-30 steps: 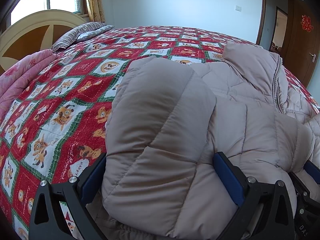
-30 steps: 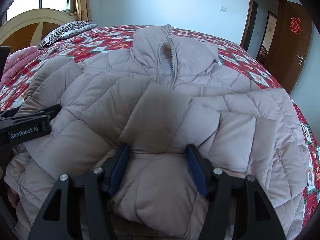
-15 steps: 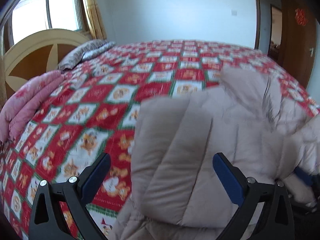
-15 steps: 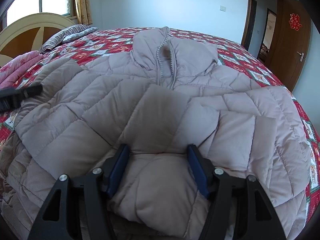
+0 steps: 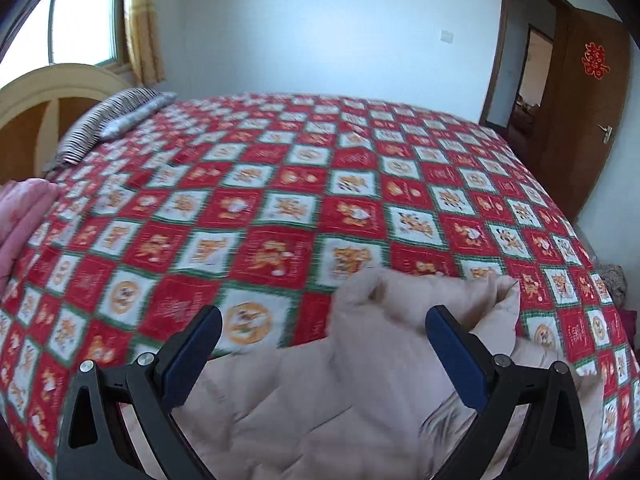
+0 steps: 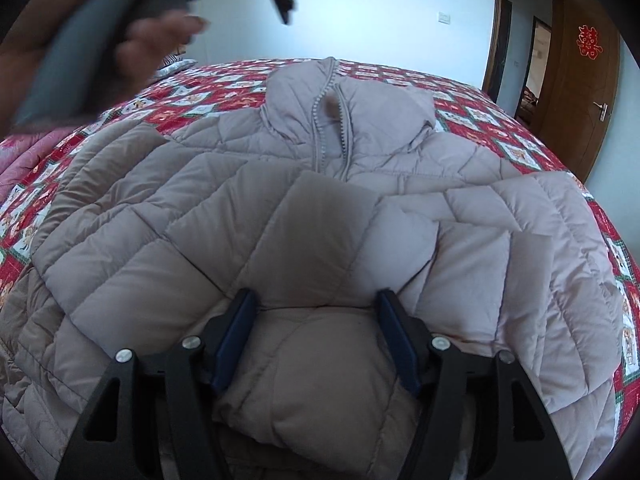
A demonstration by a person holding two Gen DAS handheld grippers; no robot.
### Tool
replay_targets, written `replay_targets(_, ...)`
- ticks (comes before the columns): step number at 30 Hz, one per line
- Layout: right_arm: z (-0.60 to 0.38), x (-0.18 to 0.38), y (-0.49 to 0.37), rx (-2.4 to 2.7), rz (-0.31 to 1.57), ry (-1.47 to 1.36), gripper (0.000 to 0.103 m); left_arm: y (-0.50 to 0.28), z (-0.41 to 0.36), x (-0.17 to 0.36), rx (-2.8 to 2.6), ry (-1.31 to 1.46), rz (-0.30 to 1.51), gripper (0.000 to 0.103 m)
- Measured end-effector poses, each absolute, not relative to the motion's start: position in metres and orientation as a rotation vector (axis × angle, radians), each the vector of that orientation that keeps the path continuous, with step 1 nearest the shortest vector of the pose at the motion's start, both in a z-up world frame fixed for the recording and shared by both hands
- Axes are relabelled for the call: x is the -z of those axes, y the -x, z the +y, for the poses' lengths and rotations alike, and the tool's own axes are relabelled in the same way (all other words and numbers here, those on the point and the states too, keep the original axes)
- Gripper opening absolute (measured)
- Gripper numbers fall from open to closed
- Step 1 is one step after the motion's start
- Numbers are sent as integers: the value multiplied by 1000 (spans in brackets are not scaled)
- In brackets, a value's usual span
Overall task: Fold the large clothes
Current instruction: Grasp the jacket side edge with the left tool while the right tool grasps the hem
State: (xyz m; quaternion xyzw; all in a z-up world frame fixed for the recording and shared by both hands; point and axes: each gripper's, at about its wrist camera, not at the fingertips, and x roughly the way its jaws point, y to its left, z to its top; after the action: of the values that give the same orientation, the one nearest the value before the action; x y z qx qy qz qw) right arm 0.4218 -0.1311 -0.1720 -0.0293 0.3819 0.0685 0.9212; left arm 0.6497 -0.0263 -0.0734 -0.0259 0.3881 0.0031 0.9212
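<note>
Bed: red patchwork quilt (image 5: 280, 208) under a beige puffer jacket (image 6: 200, 208).
Left gripper (image 5: 322, 344): jaws apart, empty, above the jacket.
Right gripper (image 6: 316, 332): jaws clamped on a jacket fold.

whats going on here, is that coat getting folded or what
A person with a claw in each hand is folding a beige puffer jacket spread zipper-up on a bed with a red patterned quilt. The right claw sits low on a folded part of the jacket near the hem, puffy fabric between its blue pads. The left claw is open, gripping nothing, over the jacket's edge. Both sleeves look folded inward.
</note>
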Motion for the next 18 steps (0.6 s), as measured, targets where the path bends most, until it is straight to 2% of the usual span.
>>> replay_targets(4,-133,172,-422,-149,784,44,68,-684,-56,96,-47,-46,863,102)
replay_targets(9,-136,172,-422,-161,782,29,69,-689,-63,122,-7,-108,911,101)
replay_targets(10,-136,172,-422,-167,781,21,70,-687,-62,125,7,-116,911,90)
replay_targets(11,-139,171,-422,-177,779,7,70,-685,-60,128,35,-116,926,68)
replay_targets(12,-143,170,-422,-193,777,-21,70,-685,-56,131,67,-96,950,56)
replay_targets(13,-149,168,-422,-214,774,-57,71,-683,-51,133,92,-70,971,39)
replay_targets(18,-157,146,-424,-186,782,-2,72,-669,-36,138,118,-91,957,32)
